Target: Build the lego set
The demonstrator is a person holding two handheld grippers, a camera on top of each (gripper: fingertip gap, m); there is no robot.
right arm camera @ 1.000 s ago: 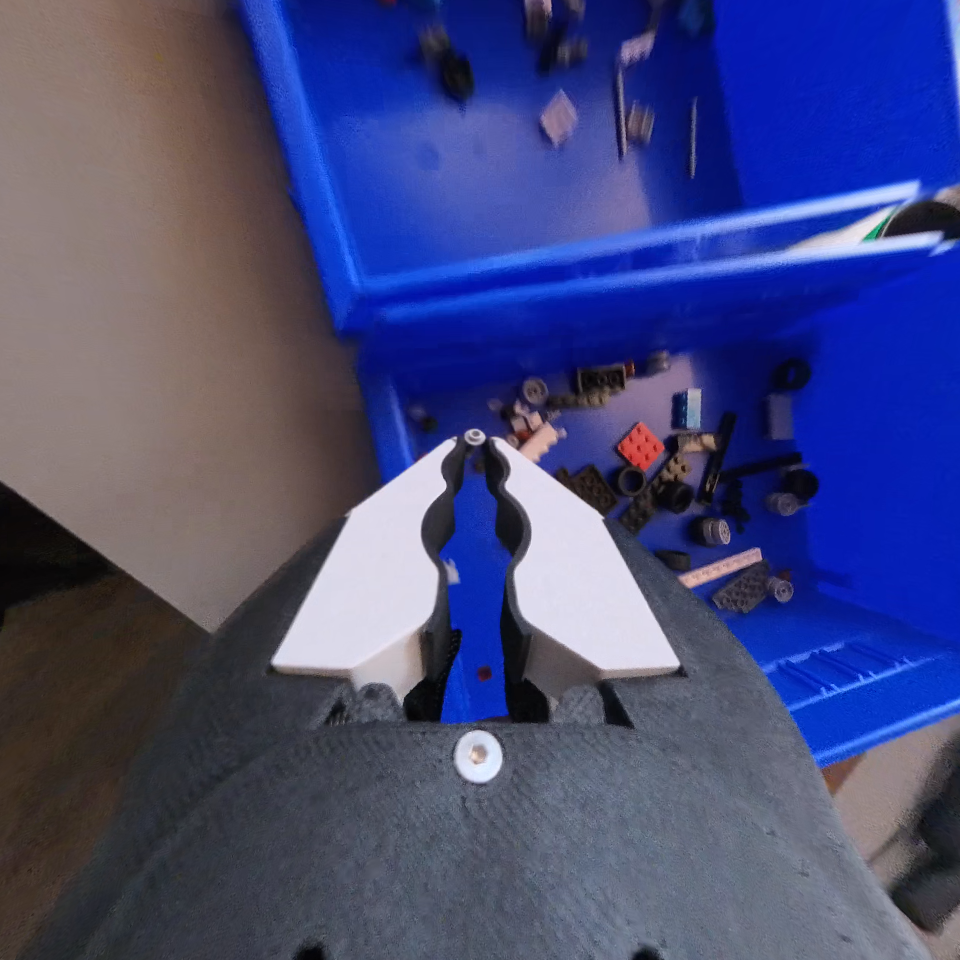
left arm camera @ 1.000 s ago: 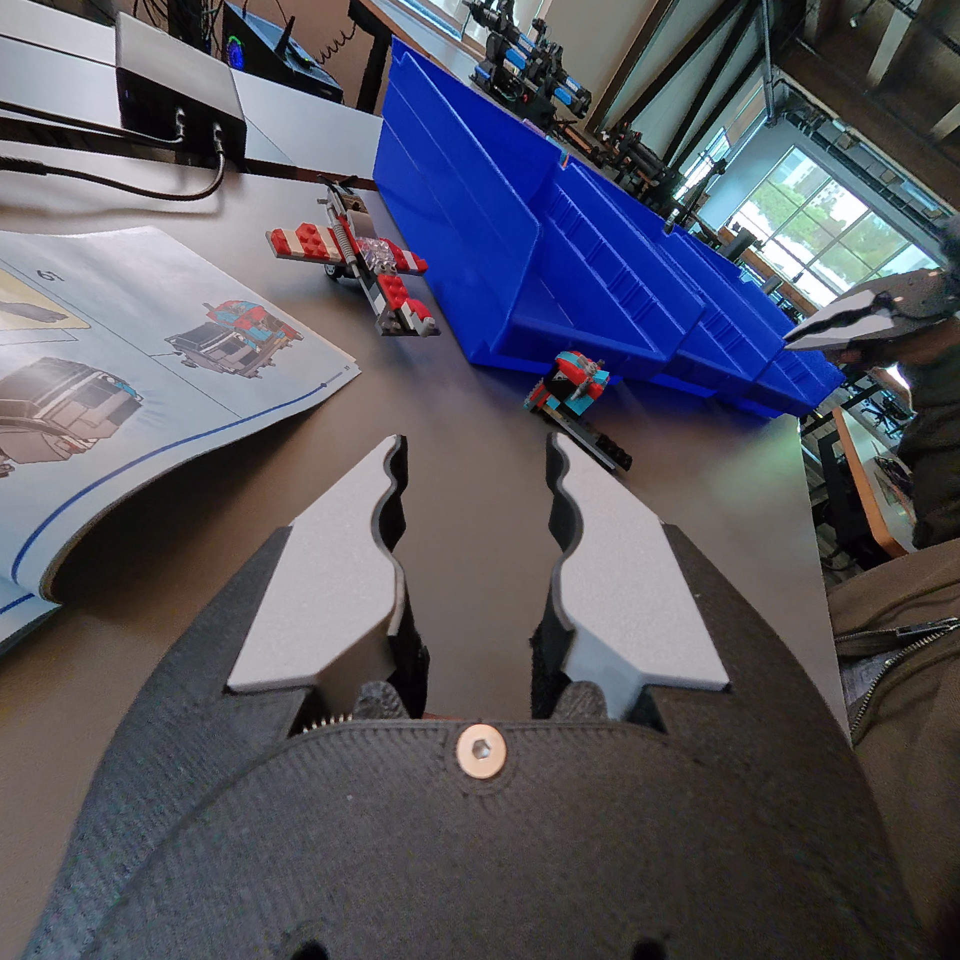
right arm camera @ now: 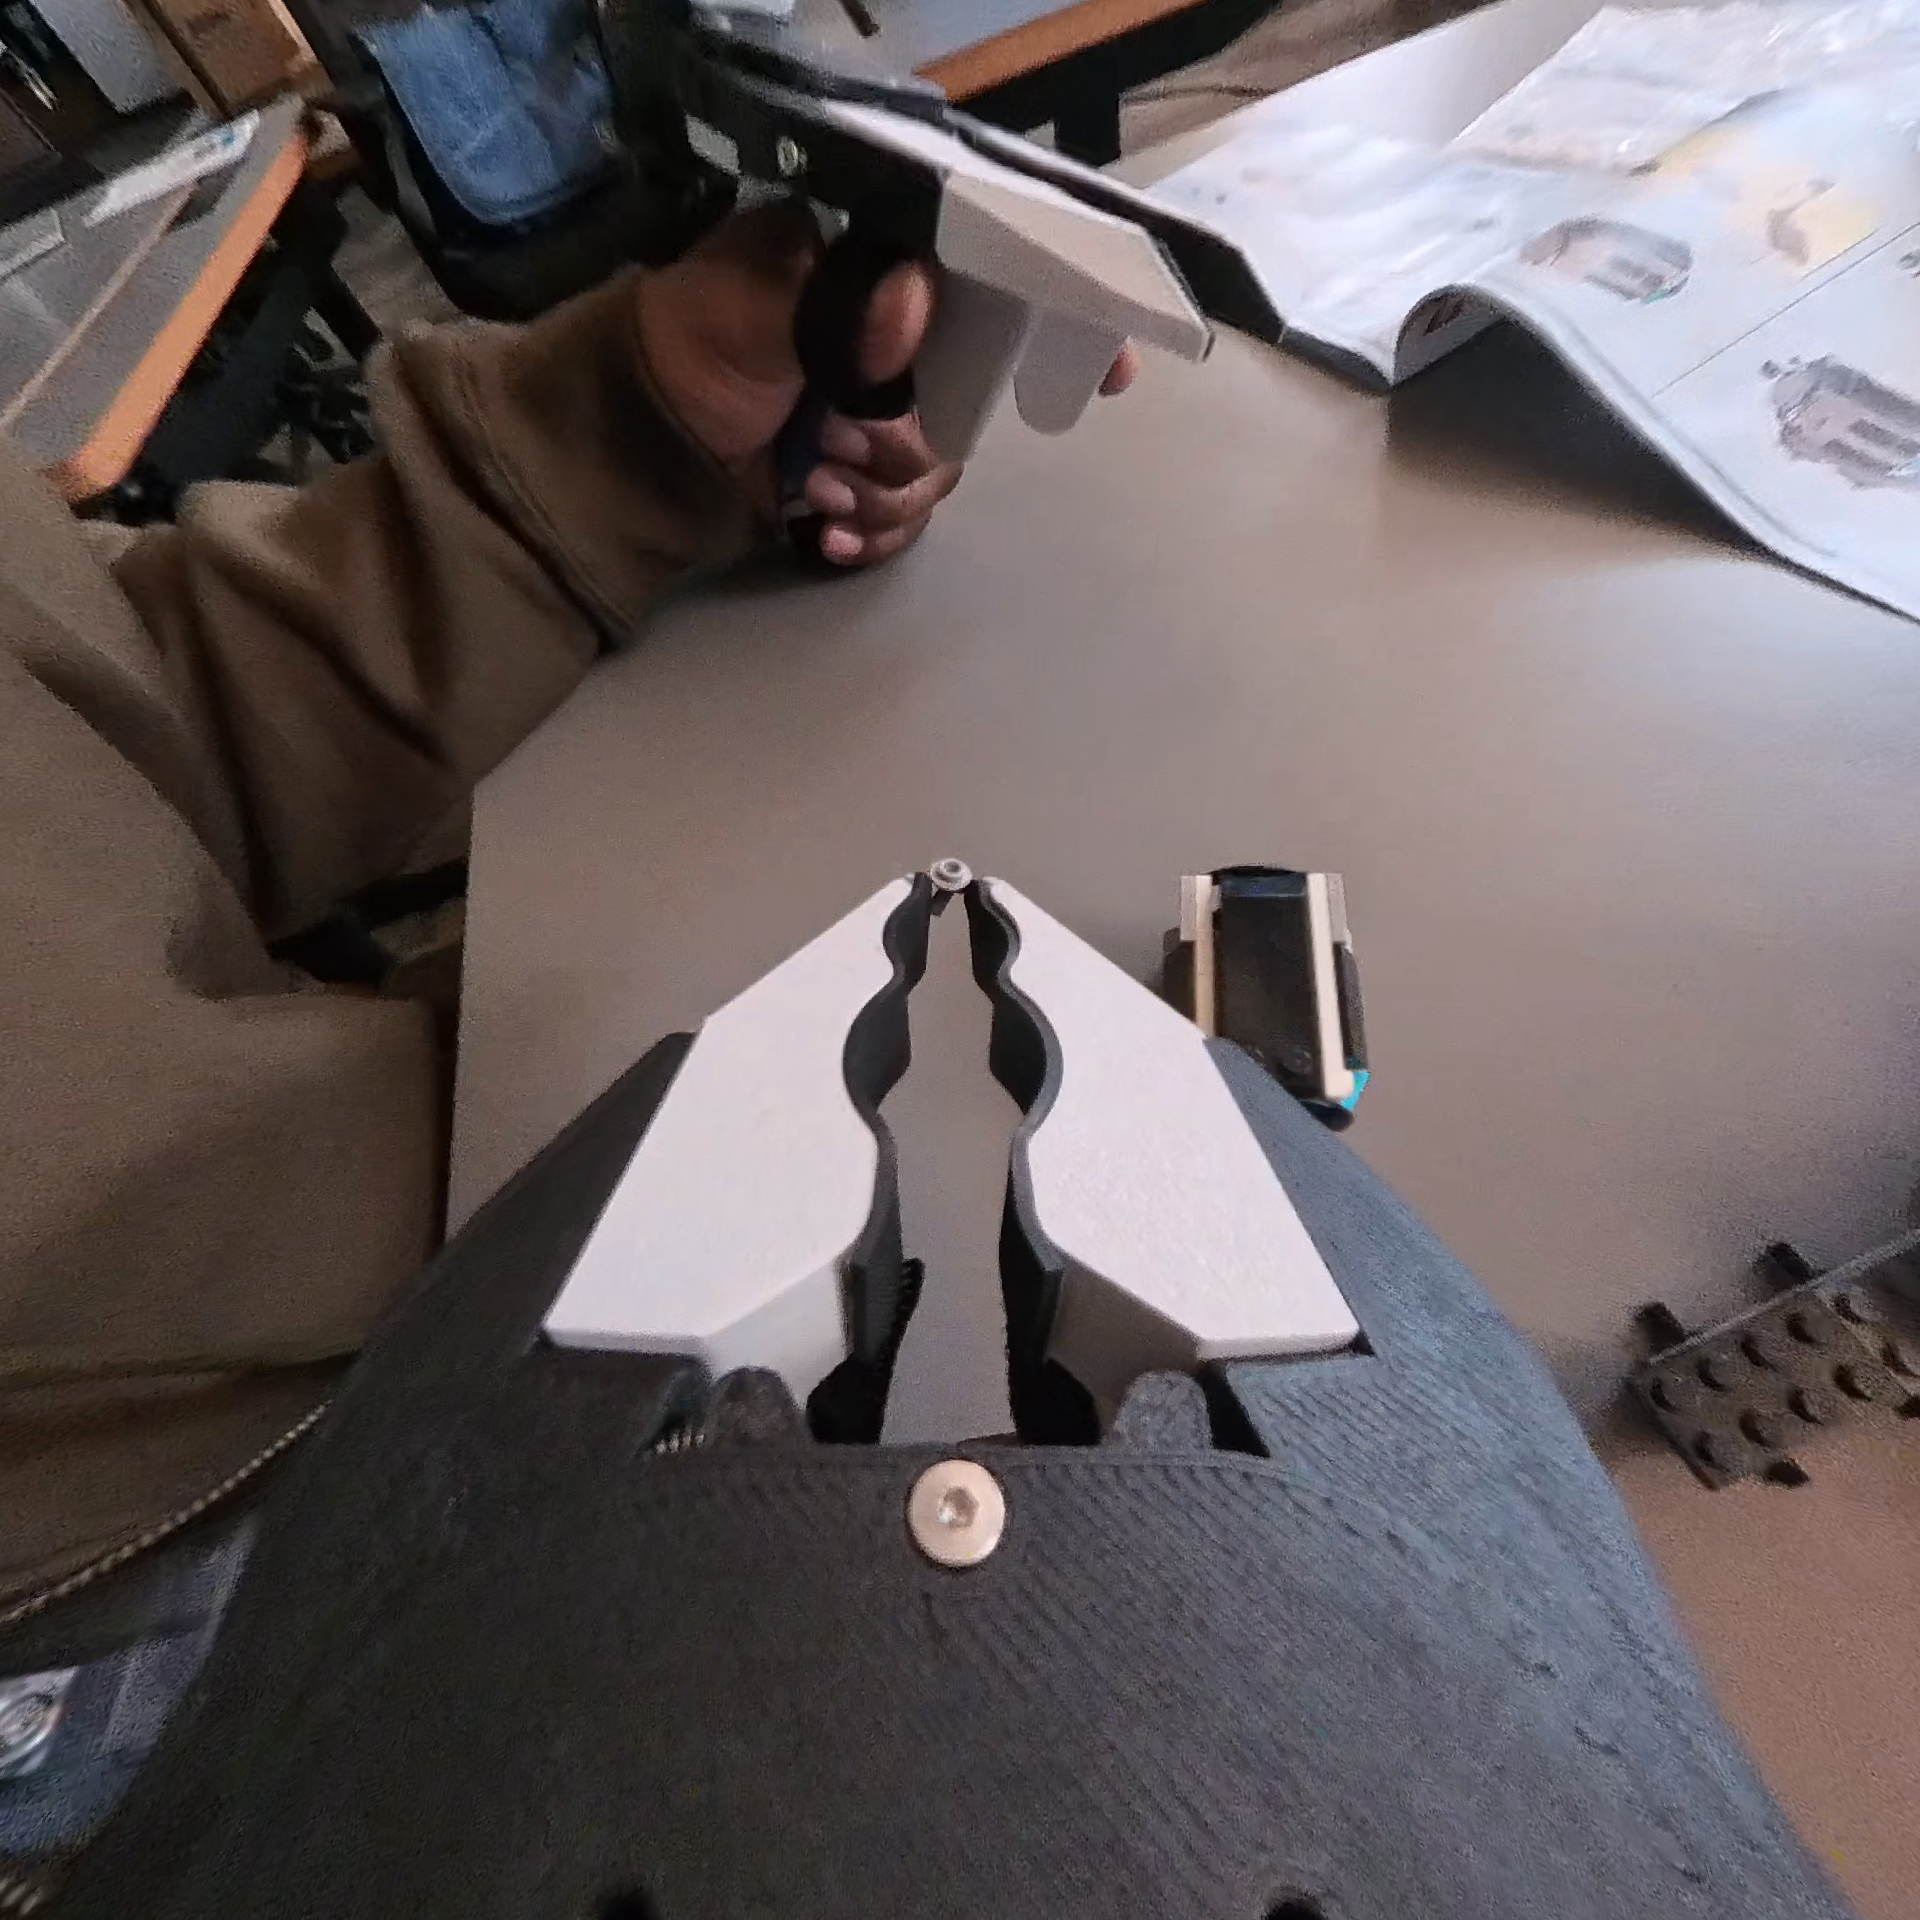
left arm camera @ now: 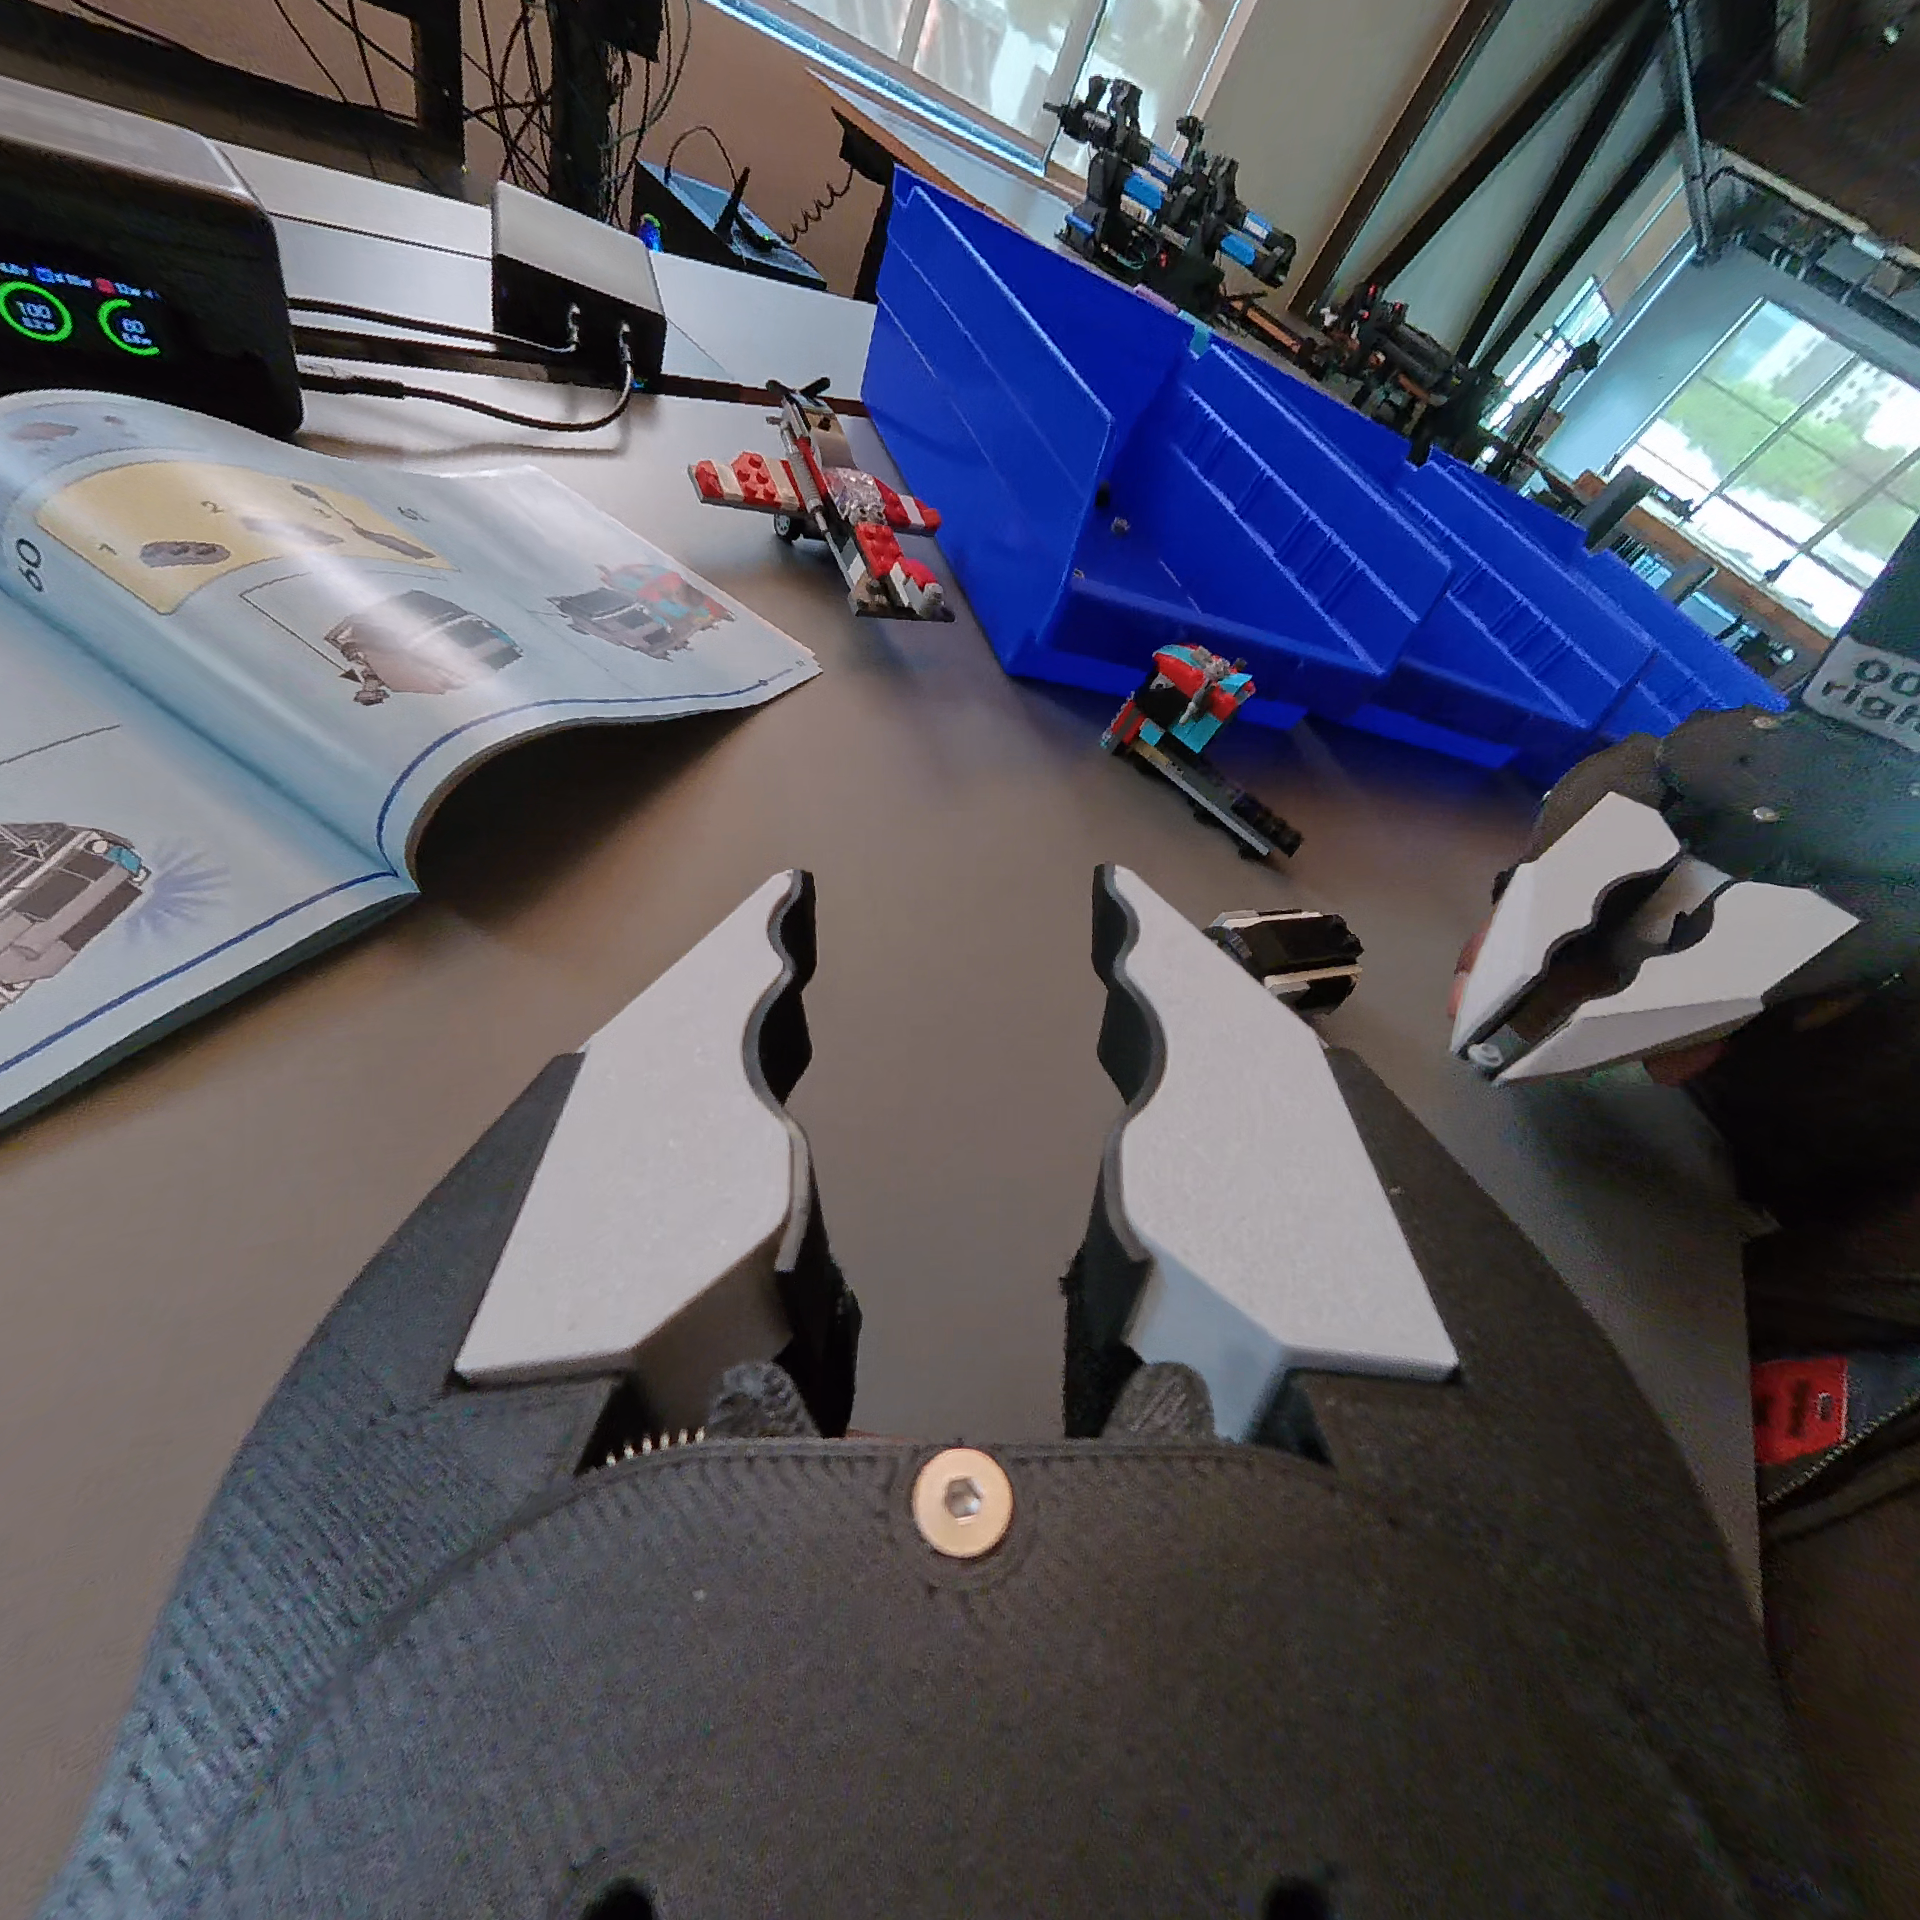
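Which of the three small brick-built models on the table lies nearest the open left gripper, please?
The black and white model, just right of the left gripper. The red and turquoise one and the red and white plane sit farther, by the blue bins.

left hand-held gripper (left arm camera: 951,894) jaws wide apart; right hand-held gripper (right arm camera: 948,883) pinching.

Blue bins (left arm camera: 1091,436), grey table (left arm camera: 935,748)

Robotics lab: robot arms (left arm camera: 1164,197), blue parts bins (left arm camera: 1195,488)
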